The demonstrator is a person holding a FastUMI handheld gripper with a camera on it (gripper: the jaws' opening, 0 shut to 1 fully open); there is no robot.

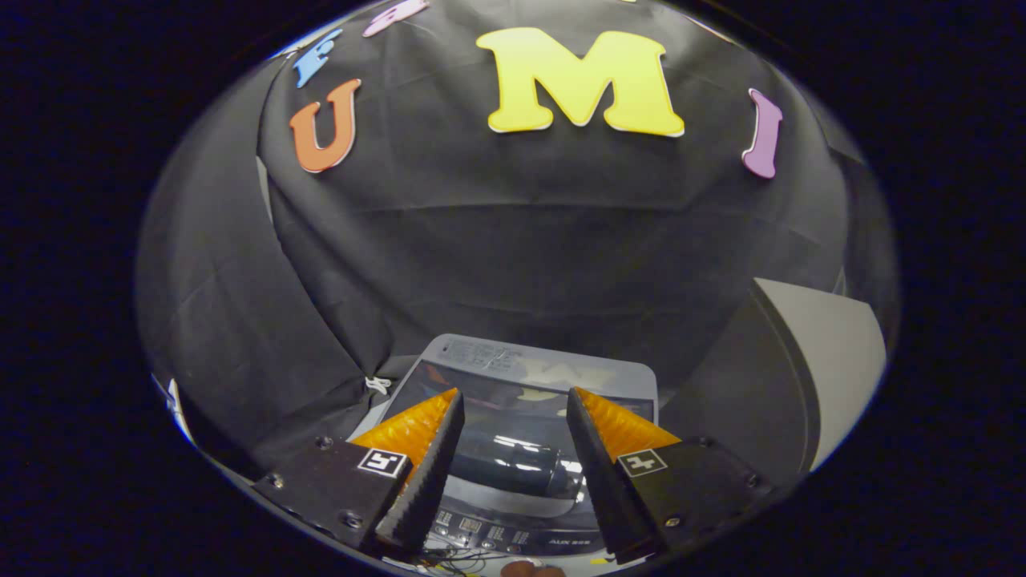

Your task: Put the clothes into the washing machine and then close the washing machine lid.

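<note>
The washing machine point(513, 449) is placed below and just ahead of the gripper point(513, 401), backed against the booth's cloth wall point(497, 256), with its lid point(521, 385) lying down flat over the top and its control panel point(481, 529) set along the near edge, under the fingers. The fingers are held apart above the lid, nothing being gripped between them, and the lid's window is seen through the gap. A slanted panel point(826, 361) is stood to the right of the machine, against the cloth.
</note>
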